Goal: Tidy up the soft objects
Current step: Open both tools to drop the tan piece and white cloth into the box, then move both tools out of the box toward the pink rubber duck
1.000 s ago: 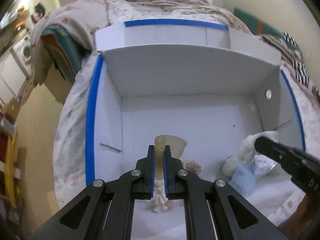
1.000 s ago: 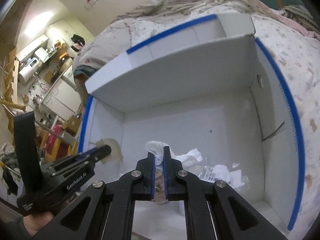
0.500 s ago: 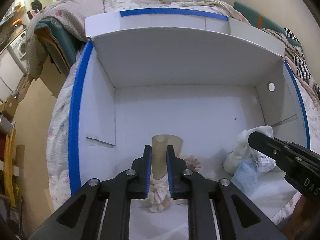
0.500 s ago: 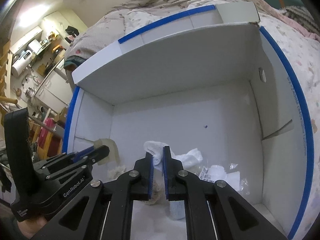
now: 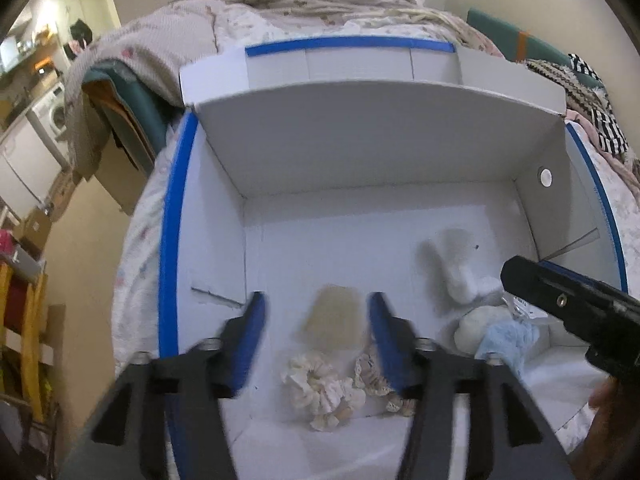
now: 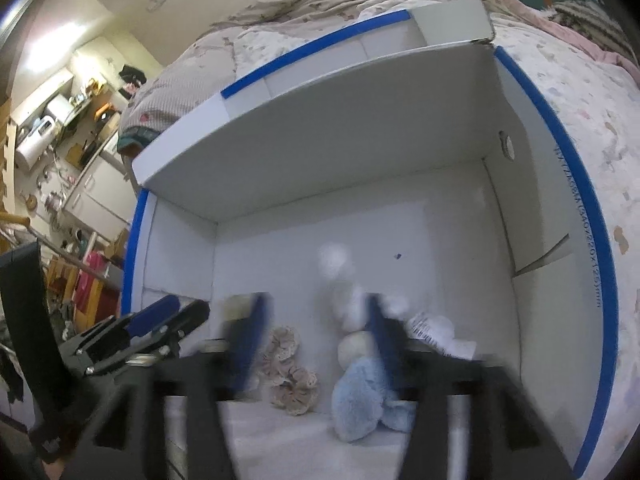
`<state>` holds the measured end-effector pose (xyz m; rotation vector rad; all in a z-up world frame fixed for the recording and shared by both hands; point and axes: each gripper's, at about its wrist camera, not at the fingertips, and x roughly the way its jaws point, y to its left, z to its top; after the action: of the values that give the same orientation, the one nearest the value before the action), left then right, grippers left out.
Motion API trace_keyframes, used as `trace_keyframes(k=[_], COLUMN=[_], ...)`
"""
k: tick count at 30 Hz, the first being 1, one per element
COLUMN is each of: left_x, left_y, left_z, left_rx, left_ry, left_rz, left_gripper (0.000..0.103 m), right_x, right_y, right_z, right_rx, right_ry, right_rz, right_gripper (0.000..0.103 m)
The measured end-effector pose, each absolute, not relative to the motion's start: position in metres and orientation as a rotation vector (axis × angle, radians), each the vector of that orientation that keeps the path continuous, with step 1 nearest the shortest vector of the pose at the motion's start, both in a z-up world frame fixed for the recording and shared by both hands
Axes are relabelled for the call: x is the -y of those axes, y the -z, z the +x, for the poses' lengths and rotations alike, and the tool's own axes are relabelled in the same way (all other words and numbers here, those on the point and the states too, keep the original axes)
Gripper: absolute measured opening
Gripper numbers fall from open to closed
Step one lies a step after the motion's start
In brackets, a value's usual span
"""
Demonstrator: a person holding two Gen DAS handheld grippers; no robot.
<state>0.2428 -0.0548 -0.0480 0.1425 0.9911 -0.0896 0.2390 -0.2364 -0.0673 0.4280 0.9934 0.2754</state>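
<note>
Cream scrunchie [image 5: 322,390]: lies on the box floor, just ahead of the left claw and between its two spread fingers; touching neither.
Lace scrunchie [image 6: 289,368]: beside the cream one, on its right; in the right wrist view it sits between the right claw's fingers, nearer the left one.
Beige piece [image 5: 333,318]: blurred; farther in than the cream scrunchie, centred in the left claw's gap.
Blue plush [image 6: 362,396]: on the box floor between the right claw's fingers, low and toward the right one; whether it touches that finger I cannot tell.
White soft things [image 5: 460,270]: blurred heap beyond the blue plush, ahead and right of the left claw.
Labelled packet [image 6: 434,330]: just past the right claw's right finger.
Left claw [image 5: 316,330]: released, fingers wide apart, holding nothing.
Right claw [image 6: 316,332]: released, fingers wide apart and motion-blurred, holding nothing.
White box [image 5: 360,148]: blue-taped rim, open toward both claws, holding all the soft things.
Flowered bedding [image 6: 580,92]: under and behind the box.
</note>
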Motion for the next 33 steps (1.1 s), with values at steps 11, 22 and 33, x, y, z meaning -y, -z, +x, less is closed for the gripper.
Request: trace_keyframes(k=[11,22,33], left_x=[0.048,0.036,0.016], left_y=[0.034,0.024,0.014], left_z=[0.24,0.228,0.205], left_rx=[-0.964,-0.956,-0.96], left_ry=[0.107,0.064,0.042], left_rz=[0.071,0.043,0.01], left_gripper=[0.062,0.063,0.063], right_x=[0.239,0.244,0.247], right_y=[0.049,0.04,0.036], right_z=[0.227,0.213,0.194], right_rx=[-0.899,-0.83,-0.836], right_ry=[-0.258,-0.203,-0.161], right_rz=[0.434,0.418,0.404], right_gripper=[0.103,0.103,0.103])
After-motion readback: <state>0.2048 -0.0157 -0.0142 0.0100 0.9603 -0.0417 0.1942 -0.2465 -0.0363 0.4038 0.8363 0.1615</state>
